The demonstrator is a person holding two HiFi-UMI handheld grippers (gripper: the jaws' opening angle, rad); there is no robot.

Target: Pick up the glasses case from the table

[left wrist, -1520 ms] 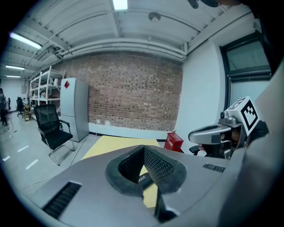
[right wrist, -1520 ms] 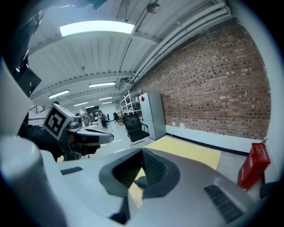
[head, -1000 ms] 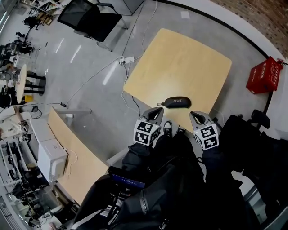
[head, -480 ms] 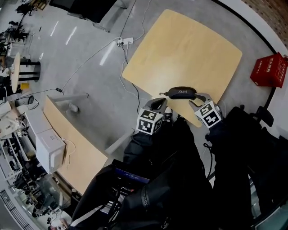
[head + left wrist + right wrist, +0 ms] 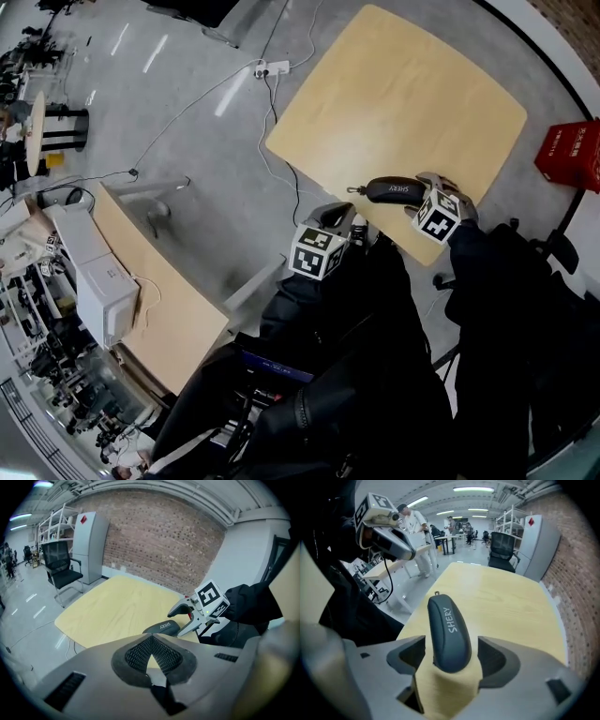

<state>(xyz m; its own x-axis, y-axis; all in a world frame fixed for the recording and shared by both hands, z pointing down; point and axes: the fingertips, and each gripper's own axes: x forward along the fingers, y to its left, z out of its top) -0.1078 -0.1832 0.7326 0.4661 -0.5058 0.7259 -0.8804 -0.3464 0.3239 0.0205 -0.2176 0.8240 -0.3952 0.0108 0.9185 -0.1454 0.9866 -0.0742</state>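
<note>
the glasses case [image 5: 392, 190], dark and rounded with "shery" printed on its lid, lies flat on the pale wooden table [image 5: 403, 84], close to the edge nearest the person. the right gripper [image 5: 419, 194] points steeply down over the case's right end. in the right gripper view the near end of the case sits between the two jaws, which stand wide apart and have just been opening. a strip of bare tabletop shows on either side of the case, so neither pad presses on it. a small loop sticks out at the case's far end.

the left gripper [image 5: 339, 217] hangs beside the table's near edge, to the left of the case and apart from it. in the left gripper view its ribbed pads [image 5: 140, 654] seem to meet at their tips, though a small wedge of tabletop shows just beyond them, and nothing is between them.

the person's dark sleeves fill the lower part of the head view. a red crate [image 5: 570, 155] stands on the floor off the table's right side, and a power strip [image 5: 267, 68] with its cables lies on the floor by the table's left side.
</note>
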